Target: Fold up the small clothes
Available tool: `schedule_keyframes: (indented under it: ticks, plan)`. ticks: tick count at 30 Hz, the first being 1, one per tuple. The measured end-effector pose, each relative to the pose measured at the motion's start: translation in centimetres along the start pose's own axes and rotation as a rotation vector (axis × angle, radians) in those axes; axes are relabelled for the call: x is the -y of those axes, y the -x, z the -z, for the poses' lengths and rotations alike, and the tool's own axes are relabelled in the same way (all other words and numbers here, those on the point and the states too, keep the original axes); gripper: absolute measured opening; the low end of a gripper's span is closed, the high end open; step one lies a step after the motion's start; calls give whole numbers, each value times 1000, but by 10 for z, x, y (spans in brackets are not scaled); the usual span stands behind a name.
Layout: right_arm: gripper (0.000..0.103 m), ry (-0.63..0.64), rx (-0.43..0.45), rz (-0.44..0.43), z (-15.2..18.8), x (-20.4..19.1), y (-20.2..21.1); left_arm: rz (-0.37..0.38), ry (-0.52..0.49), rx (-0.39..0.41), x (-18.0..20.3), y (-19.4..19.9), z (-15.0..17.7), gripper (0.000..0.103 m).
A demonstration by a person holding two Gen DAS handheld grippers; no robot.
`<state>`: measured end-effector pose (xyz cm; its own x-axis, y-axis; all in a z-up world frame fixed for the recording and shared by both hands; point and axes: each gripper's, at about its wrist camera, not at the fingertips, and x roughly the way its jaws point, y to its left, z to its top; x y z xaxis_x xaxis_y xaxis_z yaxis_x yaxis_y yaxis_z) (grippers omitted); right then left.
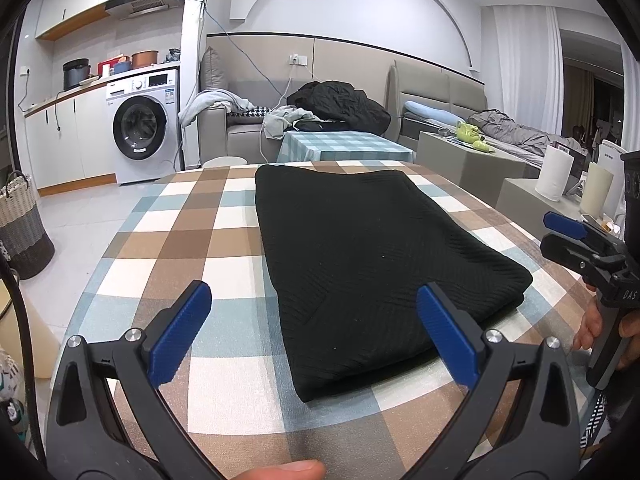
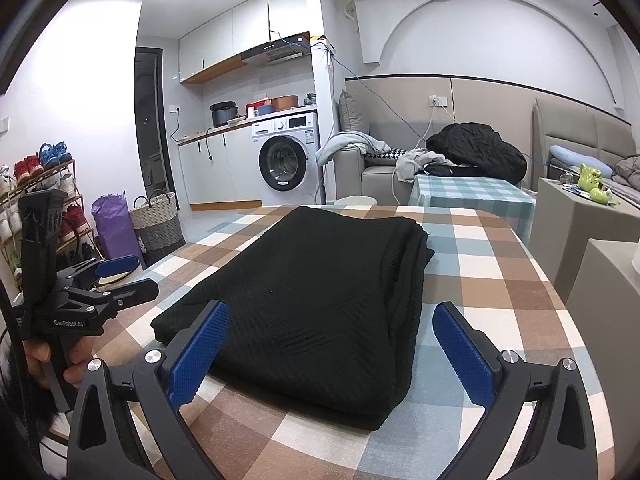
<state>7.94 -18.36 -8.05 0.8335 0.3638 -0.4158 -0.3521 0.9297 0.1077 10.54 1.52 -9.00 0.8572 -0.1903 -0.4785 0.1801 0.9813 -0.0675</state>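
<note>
Nearest the left wrist camera, the left gripper (image 1: 314, 314) stands wide open, its blue pads well apart and holding nothing; the near edge of the garment lies between and beyond them, untouched. A fingertip (image 1: 296, 471) shows at the bottom edge of that view.

Left of the table, a woven basket (image 1: 22, 224) stands on the floor, and a washing machine (image 1: 142, 128) sits under the counter behind it.

At centre, the black knitted garment (image 1: 360, 256) lies folded into a flat rectangle on the checked tablecloth (image 1: 192, 240), long side running away from the cameras. In the right wrist view its stacked layers show along the right edge.

The right gripper (image 2: 330, 342) is likewise spread wide with nothing between its pads, poised just short of the garment's near edge. In the left wrist view it appears at the right margin, clear of the cloth, gripped by a hand (image 1: 592, 324).

Beyond, a smaller table with a checked cover (image 1: 344, 146) stands before a sofa (image 1: 240, 128) piled with a dark jacket (image 1: 340, 104). Two paper rolls (image 1: 558, 178) stand at far right.
</note>
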Motion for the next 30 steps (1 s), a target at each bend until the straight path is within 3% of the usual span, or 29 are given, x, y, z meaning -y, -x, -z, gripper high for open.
schedule_keyframes:
  ticks: [30]
  plan:
    - [103,5,8,-5,1,1,-2,13,12,3,-2,0,1,102]
